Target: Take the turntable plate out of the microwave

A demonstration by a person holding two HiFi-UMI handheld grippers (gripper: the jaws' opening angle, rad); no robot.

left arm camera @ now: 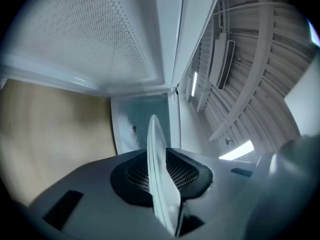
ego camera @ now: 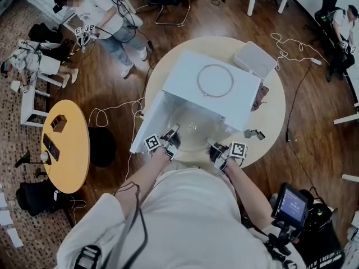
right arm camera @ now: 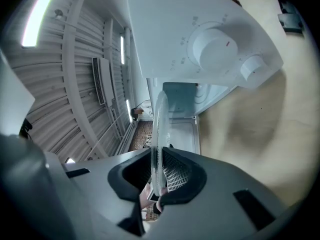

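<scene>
Listing what stands before me, item by item.

1. Plate (ego camera: 190, 132): round, clear glass. It is held level at the open mouth of the microwave (ego camera: 185, 77), between my two tongs. The far part sits under the oven's roof and the near rim faces me. Both gripper views show it edge-on.
2. Left tongs (ego camera: 173, 134): clenched on the plate's left rim, which runs between the dark meshed pads (left arm camera: 192, 174). The cube on top carries square black-and-white markers.
3. Right tongs (ego camera: 212, 144): clenched on the plate's right rim, with the glass pinched between the pads (right arm camera: 172, 176). It carries the same kind of marker cube.
4. Microwave: white, standing on the round pale counter (ego camera: 269, 122). Its door (ego camera: 147, 125) is swung open to the left.
5. Dials (right arm camera: 212, 49): two white ones on the front panel, the larger with a small red mark. The print around them is too small to read.
6. Ring (ego camera: 197, 82): thin, lying flat on the microwave's top.
7. Box (ego camera: 255, 58): white, on the counter just behind the microwave's right rear corner.
</scene>
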